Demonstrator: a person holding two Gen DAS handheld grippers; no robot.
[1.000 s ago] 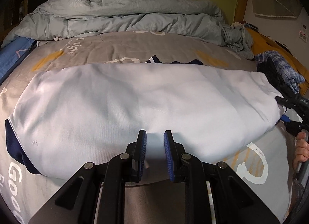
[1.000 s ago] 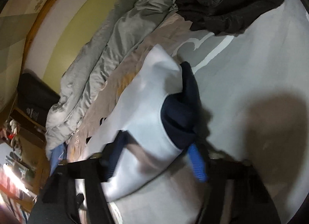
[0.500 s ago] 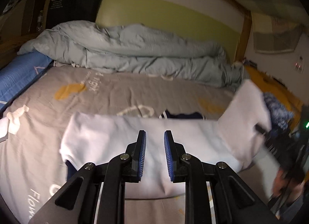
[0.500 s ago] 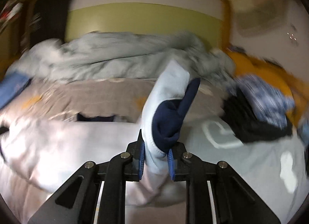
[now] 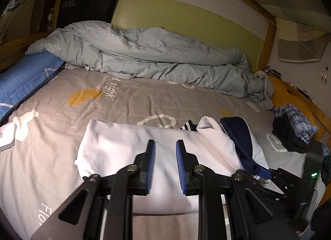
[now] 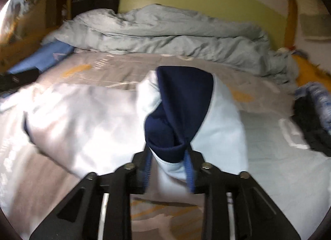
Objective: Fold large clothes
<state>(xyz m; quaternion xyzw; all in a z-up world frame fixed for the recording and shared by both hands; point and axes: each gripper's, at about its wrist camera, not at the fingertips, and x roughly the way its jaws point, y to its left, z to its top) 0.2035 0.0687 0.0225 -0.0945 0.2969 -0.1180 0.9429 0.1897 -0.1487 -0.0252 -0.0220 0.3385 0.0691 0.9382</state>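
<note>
A white garment with navy trim lies across the grey bed sheet. Its right end, with a navy cuff, is folded back over the body. In the right wrist view that end bunches up between the fingers of my right gripper. Those jaws are opening, and the cloth sits loosely between the pads. The same gripper shows low at the right in the left wrist view. My left gripper hovers above the garment's near edge, its jaws narrowly apart with nothing between them.
A crumpled grey duvet fills the far side of the bed, and a blue pillow lies at the left. A pile of dark and plaid clothes sits at the right. A small white cloth lies at the left edge.
The right gripper rolled upright and carried the garment's right end leftward over its body, then widened its jaws. The left gripper rose and drew back from the garment.
</note>
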